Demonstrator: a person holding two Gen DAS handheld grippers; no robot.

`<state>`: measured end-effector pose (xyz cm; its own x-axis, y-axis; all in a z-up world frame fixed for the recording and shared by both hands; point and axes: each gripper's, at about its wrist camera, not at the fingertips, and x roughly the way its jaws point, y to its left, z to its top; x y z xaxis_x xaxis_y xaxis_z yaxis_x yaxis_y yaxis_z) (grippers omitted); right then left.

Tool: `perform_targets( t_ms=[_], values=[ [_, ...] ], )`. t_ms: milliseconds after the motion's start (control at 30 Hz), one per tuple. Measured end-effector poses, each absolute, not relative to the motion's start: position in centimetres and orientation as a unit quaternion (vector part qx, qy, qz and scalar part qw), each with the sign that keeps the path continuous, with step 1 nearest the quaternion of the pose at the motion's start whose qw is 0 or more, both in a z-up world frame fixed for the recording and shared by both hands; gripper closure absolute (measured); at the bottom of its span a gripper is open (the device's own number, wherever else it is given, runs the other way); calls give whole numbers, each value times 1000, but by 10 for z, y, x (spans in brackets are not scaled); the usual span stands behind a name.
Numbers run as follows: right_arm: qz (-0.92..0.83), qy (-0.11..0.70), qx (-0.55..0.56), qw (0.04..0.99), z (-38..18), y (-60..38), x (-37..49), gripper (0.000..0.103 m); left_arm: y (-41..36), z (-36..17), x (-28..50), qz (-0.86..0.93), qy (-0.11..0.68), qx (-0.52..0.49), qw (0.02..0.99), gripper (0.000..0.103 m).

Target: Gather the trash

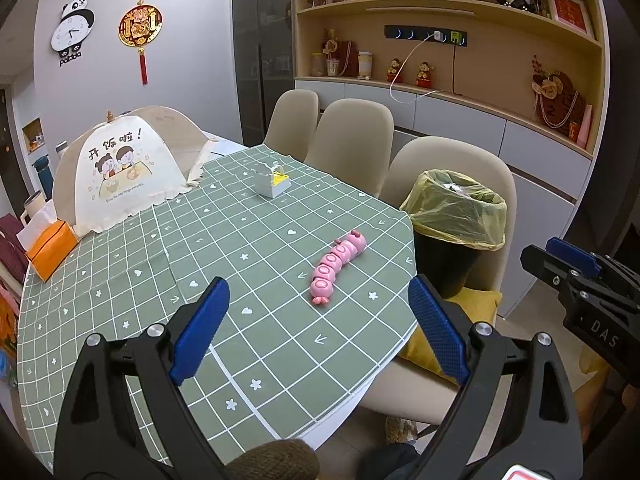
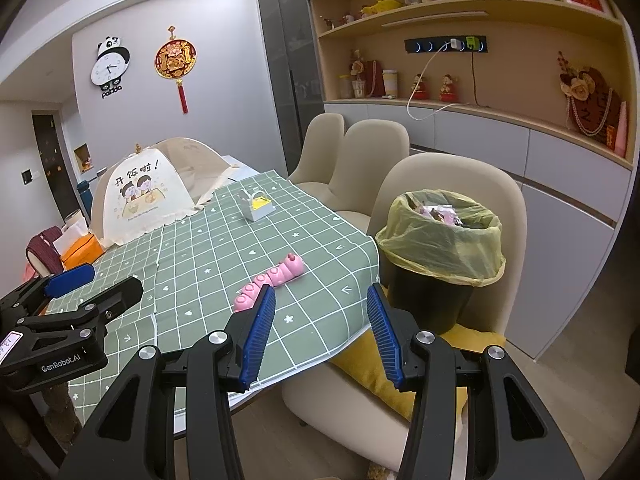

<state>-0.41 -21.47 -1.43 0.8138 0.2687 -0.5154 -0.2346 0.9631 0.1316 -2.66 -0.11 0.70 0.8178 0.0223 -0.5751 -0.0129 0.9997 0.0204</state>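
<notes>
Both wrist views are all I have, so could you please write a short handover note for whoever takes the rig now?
Left gripper: open, empty, over the table.
Right gripper: open, empty, at the table's near edge.
Trash bin, yellow-lined, stands on the nearest chair and already holds wrappers.
Done: some trash binned.
Left: pink caterpillar toy and a small grey and yellow box lie on the cloth; whether either counts as trash is unclear.
</notes>
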Motion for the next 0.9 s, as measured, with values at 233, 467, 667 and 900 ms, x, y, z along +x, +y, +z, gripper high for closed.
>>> perform_targets(
  t_ms=[233, 467, 667, 900],
  values=[
    [129, 276, 30, 952, -13, -215, -4, 58, -2, 6, -26, 7, 303, 4, 953, 17],
    [123, 275, 31, 953, -12, -217, -6, 58, -4, 5, -26, 1, 305, 4, 952, 17],
    [124, 276, 31, 953, -13, -219, -6, 58, -6, 6, -27, 0, 306, 4, 952, 17],
    [123, 276, 32, 953, -13, -218, -6, 58, -6, 6, -27, 1, 305, 3, 952, 17]
  ],
)
